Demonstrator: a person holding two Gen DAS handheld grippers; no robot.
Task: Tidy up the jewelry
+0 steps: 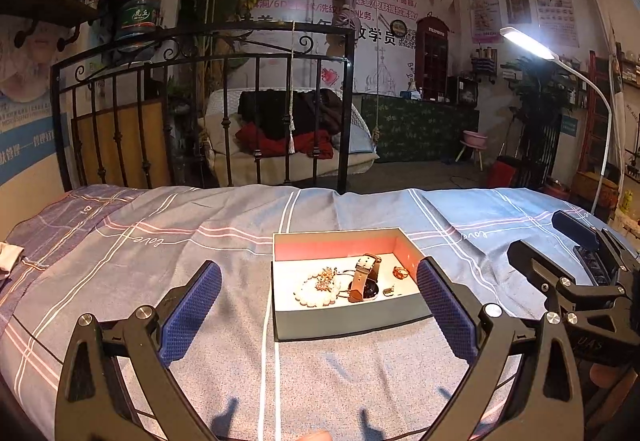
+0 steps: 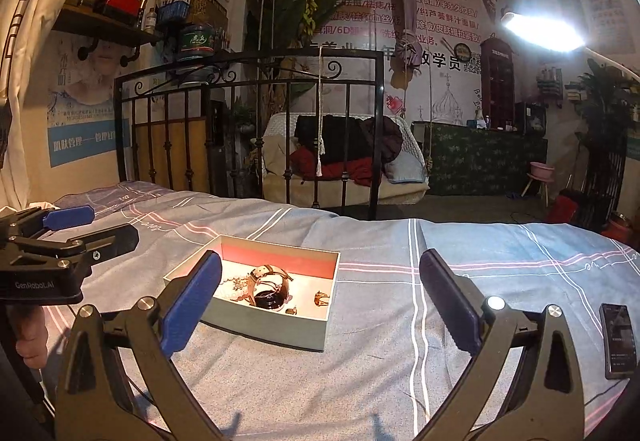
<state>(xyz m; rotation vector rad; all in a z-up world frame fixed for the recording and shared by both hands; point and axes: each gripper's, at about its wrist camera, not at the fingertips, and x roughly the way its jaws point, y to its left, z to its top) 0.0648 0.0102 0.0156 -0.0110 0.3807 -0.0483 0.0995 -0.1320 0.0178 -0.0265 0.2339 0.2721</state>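
An open grey box (image 1: pixel 344 323) with a pink inner wall lies on the bed. It holds a brown-strap watch (image 1: pixel 362 275), a white bead bracelet (image 1: pixel 316 295), a gold ring (image 1: pixel 400 272), a small earring (image 1: pixel 389 291) and a brooch (image 1: pixel 326 277). My left gripper (image 1: pixel 320 305) is open and empty, just in front of the box. My right gripper (image 2: pixel 320 297) is open and empty, to the right of the box (image 2: pixel 264 325); the watch (image 2: pixel 268 287) and ring (image 2: pixel 321 298) show there too. Each gripper shows in the other's view, the right one (image 1: pixel 560 253) and the left one (image 2: pixel 84 227).
The bed has a blue-grey plaid sheet (image 1: pixel 200 241). A black iron bed rail (image 1: pixel 200 109) stands at the far edge. A phone (image 2: pixel 618 339) lies on the sheet at the right. A white floor lamp (image 1: pixel 528 41) shines at the right.
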